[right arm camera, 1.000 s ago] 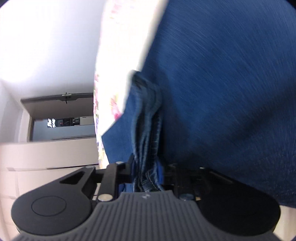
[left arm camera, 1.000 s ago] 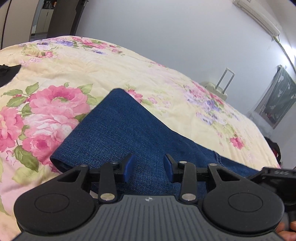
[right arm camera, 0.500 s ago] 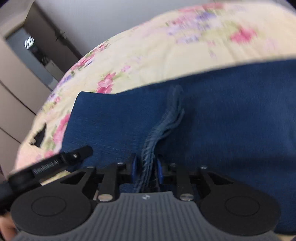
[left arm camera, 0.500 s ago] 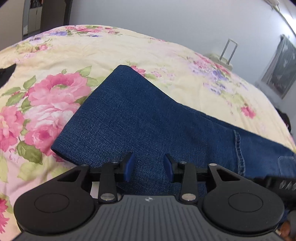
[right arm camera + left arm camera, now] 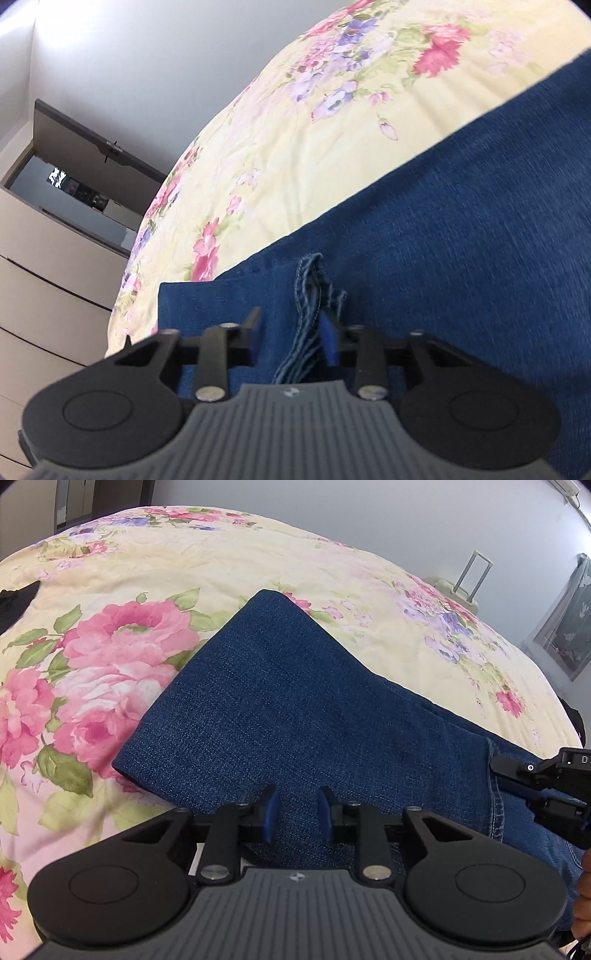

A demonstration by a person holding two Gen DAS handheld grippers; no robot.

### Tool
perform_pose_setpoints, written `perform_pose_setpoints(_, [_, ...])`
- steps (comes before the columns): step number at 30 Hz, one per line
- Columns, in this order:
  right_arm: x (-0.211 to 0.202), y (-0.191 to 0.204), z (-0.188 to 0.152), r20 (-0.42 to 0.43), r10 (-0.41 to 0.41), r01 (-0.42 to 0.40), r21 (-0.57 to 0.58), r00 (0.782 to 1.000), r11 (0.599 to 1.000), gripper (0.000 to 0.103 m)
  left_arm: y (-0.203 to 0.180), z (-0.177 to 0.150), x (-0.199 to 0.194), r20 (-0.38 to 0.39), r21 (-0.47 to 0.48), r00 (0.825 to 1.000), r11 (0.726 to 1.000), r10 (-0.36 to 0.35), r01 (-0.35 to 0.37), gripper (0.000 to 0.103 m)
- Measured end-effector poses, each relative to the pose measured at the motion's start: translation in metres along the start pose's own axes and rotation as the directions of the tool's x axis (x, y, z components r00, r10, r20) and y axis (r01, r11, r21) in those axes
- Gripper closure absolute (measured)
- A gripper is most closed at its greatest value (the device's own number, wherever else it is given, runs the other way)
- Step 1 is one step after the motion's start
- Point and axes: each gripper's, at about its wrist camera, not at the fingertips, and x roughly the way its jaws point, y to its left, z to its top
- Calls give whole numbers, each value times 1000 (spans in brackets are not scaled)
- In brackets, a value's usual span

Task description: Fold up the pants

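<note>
Dark blue denim pants (image 5: 295,709) lie folded over on the floral bedspread (image 5: 110,657). My left gripper (image 5: 295,814) is open and empty, hovering just above the near edge of the folded leg. My right gripper (image 5: 291,338) is open; the stitched hem edge of the pants (image 5: 314,295) lies loose between its fingers. The right gripper also shows at the right edge of the left wrist view (image 5: 546,794). The denim (image 5: 461,240) fills the right half of the right wrist view.
A suitcase with a raised handle (image 5: 465,587) stands beyond the bed's far side. A dark object (image 5: 14,598) lies at the bed's left edge. Beige drawers and a dark shelf (image 5: 66,206) stand past the bed. A picture (image 5: 565,627) leans on the wall.
My right gripper has opened and let go of the pants hem it held, after carrying it over the leg. The left gripper stayed open and shifted slightly.
</note>
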Motion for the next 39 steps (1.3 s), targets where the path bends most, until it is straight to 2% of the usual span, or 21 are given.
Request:
perform_pose_setpoints(1, [3,2,0,-2,-7,7,-9,1000,1000,103,1,0,-1,9,-5,1000,1000,-4,4,72])
perform_pose_setpoints(3, [5,7,2,18,19,-18,-27,1000,999,103,3,1,-5,38,-15,999,1000,-18,19,72])
perform_pose_setpoints(6, [-19,17,4,50,160,-161,14,986,987,103,1,4,-12,73,-12,996,998,-57,58,72])
perform_pose_setpoints(7, [-24,20,2,62,169,-170,11,984,985,103,-1,4,-12,75,-4,995,997,-70,71,72])
perform_pose_setpoints(10, [-19,13,-2,33,82,-82,9,996,997,103,-9,1,-7,49,44,998,999,-31,29,72])
perform_pose_setpoints(13, [-4,-18,-10,-22,10,-8,68,1000,998,103,-10,-2,-2,28,66,1000,998,-2,0,72])
perform_pose_setpoints(15, [1,-29,-16,-37,11,-7,102,999,995,99,-8,-2,-2,25,57,1000,998,-5,4,72])
perform_pose_setpoints(16, [0,-32,-17,-35,35,-30,117,999,993,90,-8,-1,-2,25,54,1000,999,-6,5,72])
perform_pose_setpoints(17, [1,-35,-19,-40,69,-63,132,997,989,70,-7,-1,-2,24,55,1000,998,-5,3,72])
perform_pose_setpoints(18, [0,-36,-20,-45,91,-84,138,995,987,63,-8,-2,-1,24,59,1000,998,-3,1,72])
perform_pose_setpoints(22, [1,-42,-24,-87,128,-112,167,988,979,58,-10,-2,-1,28,70,1000,998,3,-5,72])
perform_pose_setpoints(25, [23,-50,-27,-169,159,-119,221,973,968,60,-11,-2,0,29,78,1000,997,2,-4,72])
perform_pose_setpoints(30, [56,-61,-28,-194,193,-120,334,962,935,63,-11,-2,0,32,76,999,997,-8,6,71])
perform_pose_setpoints(31, [59,-60,-26,-200,200,-123,342,959,932,70,-11,-2,0,37,80,999,997,-14,11,71])
perform_pose_setpoints(32, [59,-57,-24,-207,197,-120,335,958,935,91,-12,-2,-1,46,84,999,996,-25,21,71])
perform_pose_setpoints(33, [58,-53,-22,-204,206,-133,323,957,937,96,-12,-2,-3,59,85,997,996,-39,34,71])
perform_pose_setpoints(36, [43,-33,-17,-155,179,-142,225,972,964,98,-11,0,-12,117,70,989,994,-95,87,71])
perform_pose_setpoints(38, [26,-13,-13,-120,142,-129,115,983,985,99,-9,3,-24,187,43,976,993,-115,109,71])
perform_pose_setpoints(39, [18,-3,-10,-105,130,-123,69,986,990,99,-6,4,-33,241,27,963,992,-123,120,71])
